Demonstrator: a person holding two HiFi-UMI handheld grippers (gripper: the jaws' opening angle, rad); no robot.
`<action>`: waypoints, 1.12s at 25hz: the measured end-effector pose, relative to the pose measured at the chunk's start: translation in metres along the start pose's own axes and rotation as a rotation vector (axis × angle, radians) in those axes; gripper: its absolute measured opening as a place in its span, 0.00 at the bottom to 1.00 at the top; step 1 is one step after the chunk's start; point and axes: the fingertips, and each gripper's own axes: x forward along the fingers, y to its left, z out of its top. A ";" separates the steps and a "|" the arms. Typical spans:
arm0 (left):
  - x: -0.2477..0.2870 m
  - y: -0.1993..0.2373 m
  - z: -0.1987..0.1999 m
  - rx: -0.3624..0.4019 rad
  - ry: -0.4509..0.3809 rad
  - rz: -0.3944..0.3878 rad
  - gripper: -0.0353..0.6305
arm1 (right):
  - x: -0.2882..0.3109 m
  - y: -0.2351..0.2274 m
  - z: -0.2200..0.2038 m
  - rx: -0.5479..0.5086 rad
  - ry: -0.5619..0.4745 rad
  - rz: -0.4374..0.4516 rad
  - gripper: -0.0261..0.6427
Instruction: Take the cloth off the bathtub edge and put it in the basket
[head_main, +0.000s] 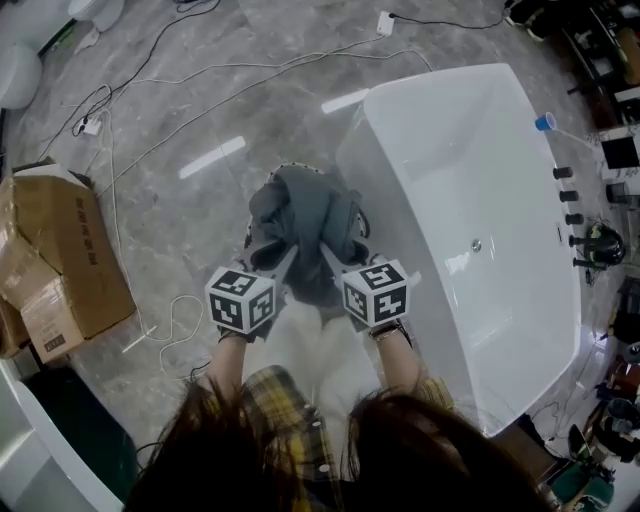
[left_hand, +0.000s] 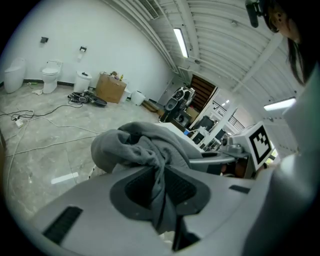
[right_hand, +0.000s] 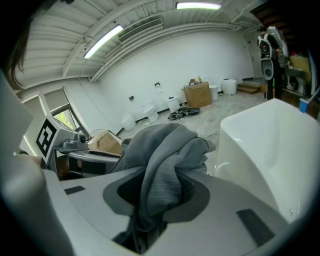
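A bunched grey cloth (head_main: 303, 222) hangs between both grippers, just left of the white bathtub (head_main: 450, 130). It covers most of a basket, of which only a speckled rim (head_main: 290, 168) shows. My left gripper (head_main: 288, 262) is shut on the cloth's near left part and my right gripper (head_main: 332, 256) on its near right part. In the left gripper view a fold of cloth (left_hand: 142, 145) runs down between the jaws of the left gripper (left_hand: 159, 190). The right gripper view shows a thicker fold of cloth (right_hand: 165, 150) clamped in the right gripper (right_hand: 157, 195), with the tub (right_hand: 270, 145) beside it.
A crumpled cardboard box (head_main: 55, 260) lies on the grey floor at left. Cables (head_main: 150, 90) trail across the floor beyond the basket. Taps (head_main: 570, 195) line the tub's far side, with clutter at the right edge. Toilets (left_hand: 50, 75) stand along the far wall.
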 end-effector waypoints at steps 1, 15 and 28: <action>0.006 0.004 -0.007 -0.002 0.012 0.001 0.17 | 0.006 -0.004 -0.007 0.000 0.011 -0.001 0.20; 0.077 0.070 -0.087 -0.032 0.144 0.037 0.17 | 0.092 -0.058 -0.091 0.004 0.145 -0.025 0.21; 0.128 0.115 -0.134 -0.054 0.290 0.103 0.17 | 0.148 -0.094 -0.140 -0.009 0.298 -0.079 0.21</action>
